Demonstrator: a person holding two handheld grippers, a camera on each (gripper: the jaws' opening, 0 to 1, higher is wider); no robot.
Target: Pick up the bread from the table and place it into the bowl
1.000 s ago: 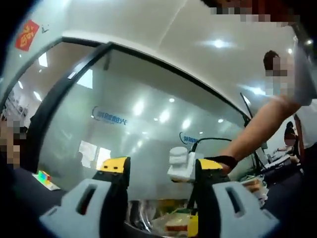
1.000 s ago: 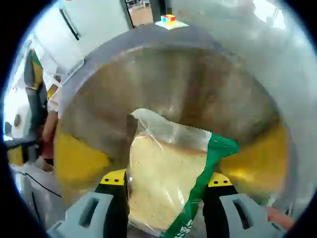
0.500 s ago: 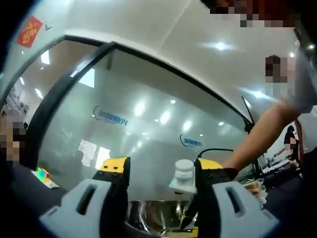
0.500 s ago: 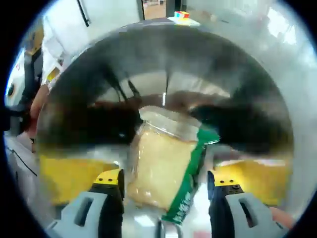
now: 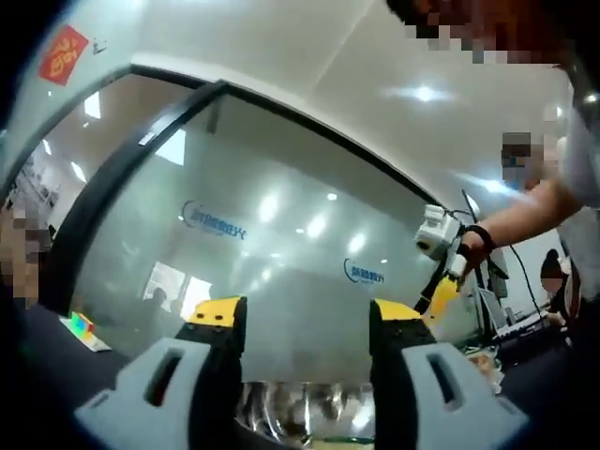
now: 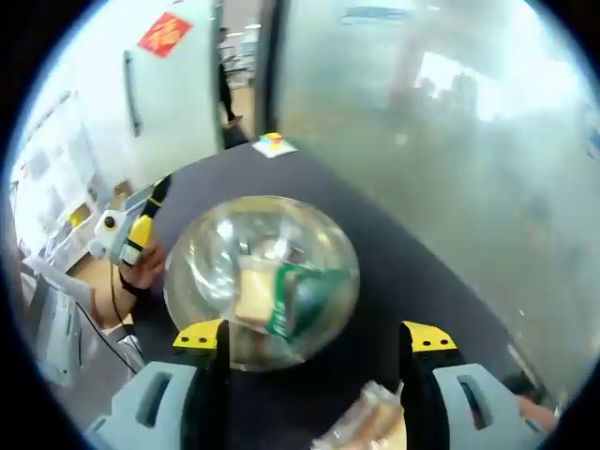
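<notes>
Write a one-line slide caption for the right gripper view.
Packaged bread lies in the bowl; the open right gripper hovers above.

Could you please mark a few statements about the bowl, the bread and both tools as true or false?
1. The plastic-wrapped bread with green trim lies inside the shiny round metal bowl. True.
2. The right tool grips the bread. False: its jaws stand open and empty above the bowl.
3. The bowl rests on a white table. False: the dark table is nearly black.
4. A small multicoloured cube sits beyond the bowl. True.
5. The left tool is open. True.
</notes>
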